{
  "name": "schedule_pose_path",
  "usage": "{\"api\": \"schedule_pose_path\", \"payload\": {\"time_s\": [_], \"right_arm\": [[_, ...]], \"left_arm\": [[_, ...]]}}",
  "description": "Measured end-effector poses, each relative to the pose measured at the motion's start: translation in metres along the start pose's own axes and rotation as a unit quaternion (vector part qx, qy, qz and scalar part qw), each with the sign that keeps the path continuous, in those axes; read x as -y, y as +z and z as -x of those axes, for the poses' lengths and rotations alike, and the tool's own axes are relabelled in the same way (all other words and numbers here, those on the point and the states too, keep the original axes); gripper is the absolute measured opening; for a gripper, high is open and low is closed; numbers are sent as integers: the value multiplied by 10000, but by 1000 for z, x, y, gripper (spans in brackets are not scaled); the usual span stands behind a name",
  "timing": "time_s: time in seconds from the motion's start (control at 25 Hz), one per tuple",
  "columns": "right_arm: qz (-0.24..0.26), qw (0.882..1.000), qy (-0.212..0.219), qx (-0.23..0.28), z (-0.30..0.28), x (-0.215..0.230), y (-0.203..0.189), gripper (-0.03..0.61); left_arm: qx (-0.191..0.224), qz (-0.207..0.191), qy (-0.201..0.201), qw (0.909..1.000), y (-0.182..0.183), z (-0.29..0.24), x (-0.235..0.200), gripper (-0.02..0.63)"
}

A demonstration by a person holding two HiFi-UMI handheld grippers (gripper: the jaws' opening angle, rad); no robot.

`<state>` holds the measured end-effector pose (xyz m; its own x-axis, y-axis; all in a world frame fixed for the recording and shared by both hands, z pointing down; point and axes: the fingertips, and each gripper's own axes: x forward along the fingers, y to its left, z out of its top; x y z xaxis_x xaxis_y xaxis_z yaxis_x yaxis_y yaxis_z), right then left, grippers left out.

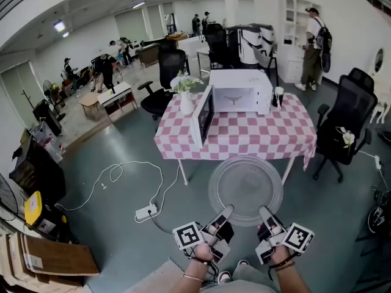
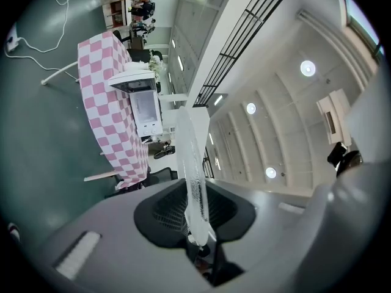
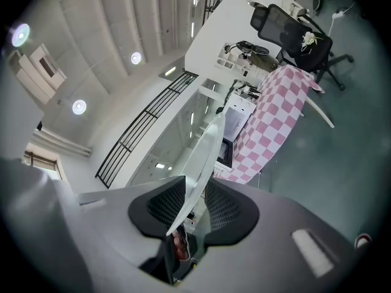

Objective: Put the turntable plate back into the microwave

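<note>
Left gripper (image 1: 226, 212), right gripper (image 1: 263, 212) grip plate (image 1: 245, 185) | checked table (image 1: 256, 134) | floor (image 1: 104, 227) perhaps concrete

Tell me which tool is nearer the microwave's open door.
Left. The left tool grips the turntable plate at its near rim, roughly in line with the door; the right tool grips that rim farther right.

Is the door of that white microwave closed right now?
No, the microwave on the checked table has its door swung wide open in the head view.
</note>
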<state>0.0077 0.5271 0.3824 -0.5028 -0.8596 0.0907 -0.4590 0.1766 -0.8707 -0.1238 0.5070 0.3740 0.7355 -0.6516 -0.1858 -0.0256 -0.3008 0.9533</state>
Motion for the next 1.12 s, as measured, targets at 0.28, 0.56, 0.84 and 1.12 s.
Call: {"api": "schedule_pose_path", "payload": {"time_s": [0.28,0.56,0.84,1.12], "right_arm": [[142,9972,725,70,-39,-7,25,89],[-238,9994,-236,-61,-74,45,65,89],[-215,9990,344,-171,-136,54,119,89],[-222,9992,121,-313,-182,86,169,89]], "left_arm": [[-34,-32,53,10000,21,-29,-16,54],[106,83,108,9999,51,-85,-38,55],[276,171,223,9992,86,-146,-61,55],[402,232,261,9986,117,-207,-79,55]]}}
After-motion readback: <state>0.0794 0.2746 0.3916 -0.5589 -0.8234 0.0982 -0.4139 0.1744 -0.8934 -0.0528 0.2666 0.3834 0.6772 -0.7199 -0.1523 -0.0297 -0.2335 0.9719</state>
